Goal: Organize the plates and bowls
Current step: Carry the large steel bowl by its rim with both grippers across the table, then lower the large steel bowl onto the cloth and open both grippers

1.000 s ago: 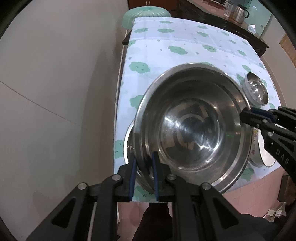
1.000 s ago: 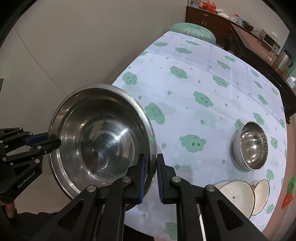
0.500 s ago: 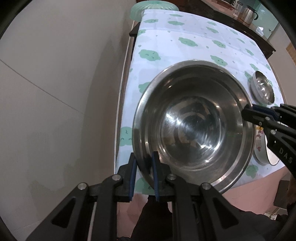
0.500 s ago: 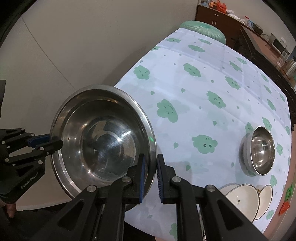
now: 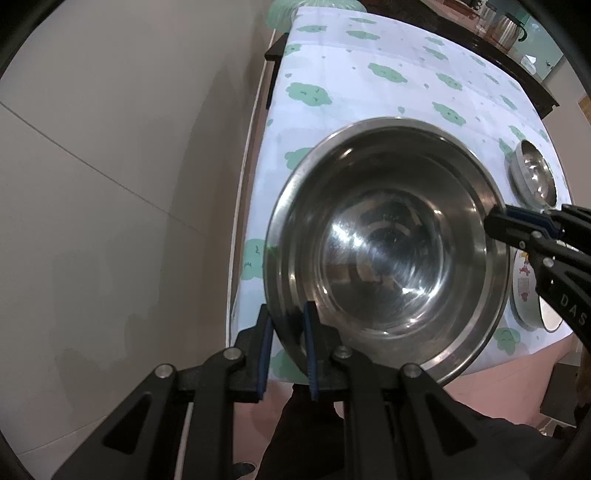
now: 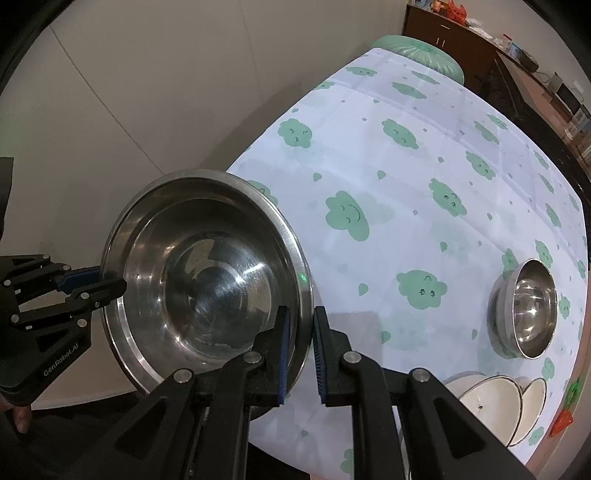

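The table (image 6: 424, 155) fills most of the room ahead, covered by a white cloth (image 5: 388, 99) printed with green smiling clouds. Everything else is best placed against that table.

Over the table's near left corner hangs the big steel bowl (image 5: 388, 251), open side up and empty, with its near edge reaching past the table's front edge. 2 claws carry it. The left gripper (image 5: 286, 332) points down at the near rim, and its blue pads (image 5: 263, 347) are clamped on that rim, 1 inside the bowl and 1 outside. The right gripper (image 6: 299, 343) is clamped on the rim at the side toward the table's middle, with the bowl's wall sandwiched between its blue pads (image 6: 282, 350). From the right wrist view the left gripper (image 6: 107, 282) shows as a black claw pinching the rim at the bowl's far side.

At the table's right side, well apart from the big bowl, a small steel bowl (image 6: 532, 314) sits nested in another of its kind, so 2 rims show. Nearer the table's front right corner lie white dishes (image 6: 491, 402), overlapping; how many I cannot tell. Beyond the table's far end stands a green round stool (image 6: 417, 51), and past that a dark wooden sideboard (image 6: 480, 48) with a kettle (image 5: 508, 26) on it.
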A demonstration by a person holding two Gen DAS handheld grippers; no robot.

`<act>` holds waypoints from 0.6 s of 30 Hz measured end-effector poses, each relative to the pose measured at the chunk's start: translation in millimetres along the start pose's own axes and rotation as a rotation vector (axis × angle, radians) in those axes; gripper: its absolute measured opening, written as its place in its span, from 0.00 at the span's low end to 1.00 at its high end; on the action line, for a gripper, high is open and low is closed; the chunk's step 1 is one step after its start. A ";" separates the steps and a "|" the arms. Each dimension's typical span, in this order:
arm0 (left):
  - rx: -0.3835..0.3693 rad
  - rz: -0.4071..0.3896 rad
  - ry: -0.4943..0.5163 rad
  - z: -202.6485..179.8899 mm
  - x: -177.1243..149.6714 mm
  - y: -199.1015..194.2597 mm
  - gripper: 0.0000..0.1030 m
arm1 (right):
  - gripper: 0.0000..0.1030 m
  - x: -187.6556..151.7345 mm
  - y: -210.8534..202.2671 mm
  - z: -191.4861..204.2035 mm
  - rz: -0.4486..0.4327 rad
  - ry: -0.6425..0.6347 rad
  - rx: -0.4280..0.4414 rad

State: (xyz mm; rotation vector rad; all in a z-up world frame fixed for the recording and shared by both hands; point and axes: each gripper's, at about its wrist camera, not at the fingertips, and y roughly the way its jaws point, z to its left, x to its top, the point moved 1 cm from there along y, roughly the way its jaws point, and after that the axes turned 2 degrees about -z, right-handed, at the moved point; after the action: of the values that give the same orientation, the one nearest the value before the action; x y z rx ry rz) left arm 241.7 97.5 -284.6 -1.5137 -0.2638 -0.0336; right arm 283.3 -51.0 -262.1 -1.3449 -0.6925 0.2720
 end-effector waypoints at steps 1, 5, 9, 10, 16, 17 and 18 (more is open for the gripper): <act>-0.001 0.005 -0.001 0.1 0.5 1.7 0.13 | 0.13 0.2 0.8 0.0 0.002 -0.002 0.000; -0.004 0.021 -0.003 0.6 1.5 8.1 0.13 | 0.13 2.4 4.8 -0.3 0.012 -0.005 0.004; -0.008 0.036 -0.006 2.6 1.9 13.7 0.13 | 0.13 3.9 10.8 -0.1 0.026 -0.006 0.011; -0.007 0.039 -0.006 3.1 2.3 15.5 0.13 | 0.13 4.4 12.6 0.1 0.030 -0.008 0.013; -0.017 0.069 -0.009 5.6 2.7 26.0 0.13 | 0.13 6.7 22.0 1.4 0.057 -0.019 0.016; -0.018 0.073 -0.009 5.9 2.8 27.6 0.13 | 0.13 7.2 23.3 1.1 0.062 -0.020 0.016; -0.019 0.077 -0.007 6.0 3.1 29.5 0.13 | 0.13 7.8 24.9 1.2 0.067 -0.023 0.016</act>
State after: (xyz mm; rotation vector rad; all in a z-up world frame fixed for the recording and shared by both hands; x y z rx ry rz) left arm 249.3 105.7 -312.8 -1.5417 -0.2109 0.0307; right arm 293.7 -40.0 -283.3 -1.3532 -0.6641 0.3460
